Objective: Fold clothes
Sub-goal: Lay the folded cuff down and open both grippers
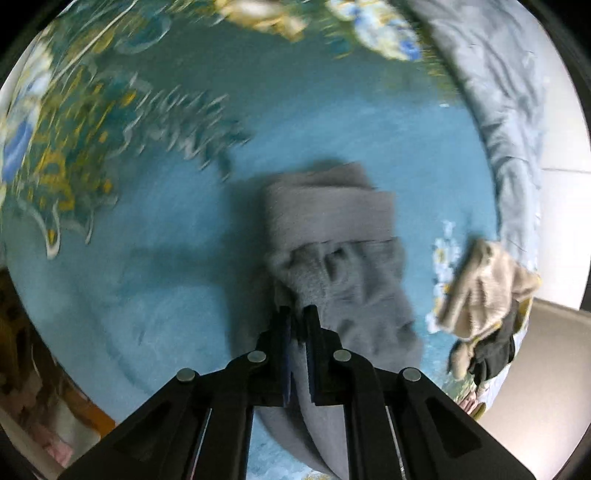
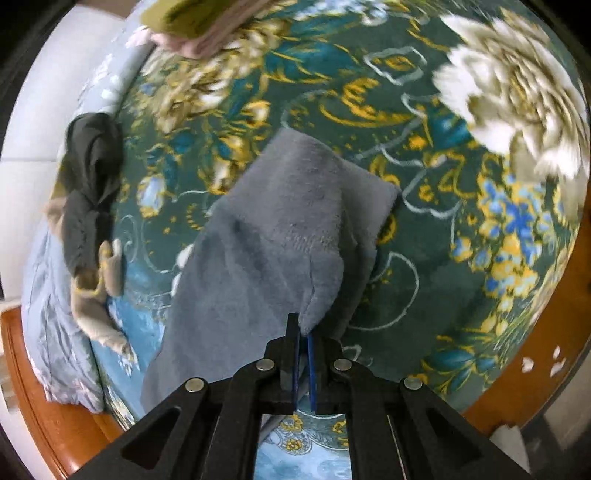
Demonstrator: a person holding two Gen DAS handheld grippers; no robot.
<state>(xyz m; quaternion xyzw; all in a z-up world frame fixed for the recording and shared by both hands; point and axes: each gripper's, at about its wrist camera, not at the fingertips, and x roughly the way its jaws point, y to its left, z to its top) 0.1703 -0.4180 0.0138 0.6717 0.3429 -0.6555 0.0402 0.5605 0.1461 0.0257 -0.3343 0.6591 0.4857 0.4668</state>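
A grey fleece garment (image 1: 332, 243) hangs over the teal floral blanket (image 1: 166, 221). My left gripper (image 1: 297, 314) is shut on one edge of it, and the cloth drapes down between and below the fingers. In the right wrist view the same grey garment (image 2: 280, 229) spreads out in front. My right gripper (image 2: 303, 328) is shut on a corner of it, and the cloth folds over itself just beyond the fingertips. Both views are blurred by motion.
A beige garment (image 1: 484, 288) and a dark one (image 1: 495, 347) lie at the blanket's right edge; they also show in the right wrist view (image 2: 92, 206). A pale blue quilt (image 1: 509, 110) runs along the edge. Folded pink and olive clothes (image 2: 207, 22) lie far off. A wooden bed frame (image 2: 37, 387) borders the blanket.
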